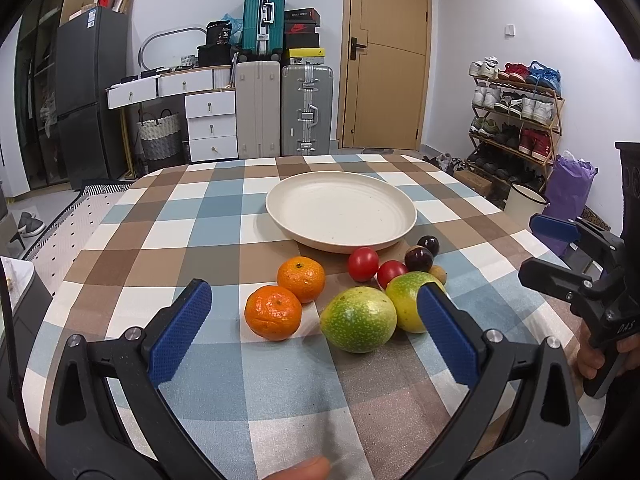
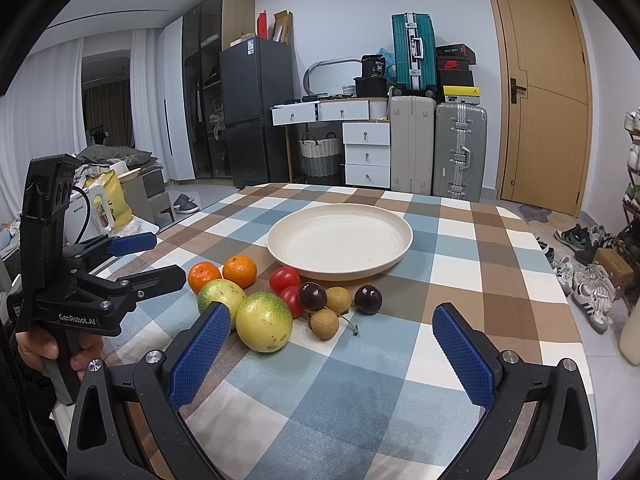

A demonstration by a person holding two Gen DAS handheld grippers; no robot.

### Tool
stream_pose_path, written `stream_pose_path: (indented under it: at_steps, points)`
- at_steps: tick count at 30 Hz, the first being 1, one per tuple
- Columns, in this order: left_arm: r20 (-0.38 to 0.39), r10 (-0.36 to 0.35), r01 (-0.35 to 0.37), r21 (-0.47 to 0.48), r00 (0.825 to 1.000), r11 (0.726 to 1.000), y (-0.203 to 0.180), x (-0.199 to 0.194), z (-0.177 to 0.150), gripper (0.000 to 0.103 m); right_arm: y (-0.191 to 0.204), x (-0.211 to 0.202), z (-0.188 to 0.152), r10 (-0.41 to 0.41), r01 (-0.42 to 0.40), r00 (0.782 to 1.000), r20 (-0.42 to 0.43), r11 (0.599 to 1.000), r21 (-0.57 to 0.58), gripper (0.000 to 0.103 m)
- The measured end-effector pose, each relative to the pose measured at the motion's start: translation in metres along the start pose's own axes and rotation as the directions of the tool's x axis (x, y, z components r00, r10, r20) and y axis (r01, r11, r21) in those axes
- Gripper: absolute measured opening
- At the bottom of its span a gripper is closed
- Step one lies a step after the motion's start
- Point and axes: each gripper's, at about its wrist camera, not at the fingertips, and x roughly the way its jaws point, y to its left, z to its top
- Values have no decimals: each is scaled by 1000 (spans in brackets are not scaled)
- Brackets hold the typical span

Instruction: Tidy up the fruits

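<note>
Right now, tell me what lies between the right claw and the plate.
In the right wrist view, two longans and two dark cherries lie between the open right claw and the plate.

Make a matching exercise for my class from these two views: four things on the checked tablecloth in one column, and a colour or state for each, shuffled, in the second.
Things:
1. plate
2. mandarins
3. cherry tomatoes
4. left gripper

Descriptions:
A. small, red, side by side just in front of the plate
B. open, holding nothing, above the cloth
C. cream, with nothing on it
D. orange, a pair at the left end of the fruit group

Pairs: 1-C, 2-D, 3-A, 4-B
</note>
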Motion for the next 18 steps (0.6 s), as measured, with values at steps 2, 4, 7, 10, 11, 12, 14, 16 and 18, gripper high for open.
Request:
stream_pose_path:
  at_steps: [2,4,7,10,11,12,14,16,18]
  points:
    - [0,1,-1,1,1000,1000,0,0,0,102,0,0,0,0,0,1000,0,1000,-1,103]
    - [-1,1,-1,1,1000,1000,0,0,0,102,0,0,0,0,0,1000,-1,1000,0,103]
    - [0,2,-2,1,1000,1000,0,1,0,102,0,0,0,0,0,1000,-1,1000,1,103]
    - [0,2,-2,1,1000,1000,0,0,0,102,0,0,0,1,-1,1000,-1,1000,0,103]
    - [0,2,-2,1,1000,1000,0,0,0,102,0,0,0,0,0,1000,-1,1000,0,103]
    - [1,1,-1,2,1000,1000,-1,0,0,102,0,0,0,0,0,1000,-1,1000,0,103]
    - [-1,3,-3,2,1000,1000,0,0,0,102,0,0,0,0,0,1000,-1,1000,0,103]
    - [-1,4,-4,0,1000,1000,0,0,0,102,0,0,0,0,0,1000,-1,1000,0,103]
    - [-2,6,-6,-3,1000,1000,2,1,1,102,0,0,0,1,-1,1000,-1,1000,1,103]
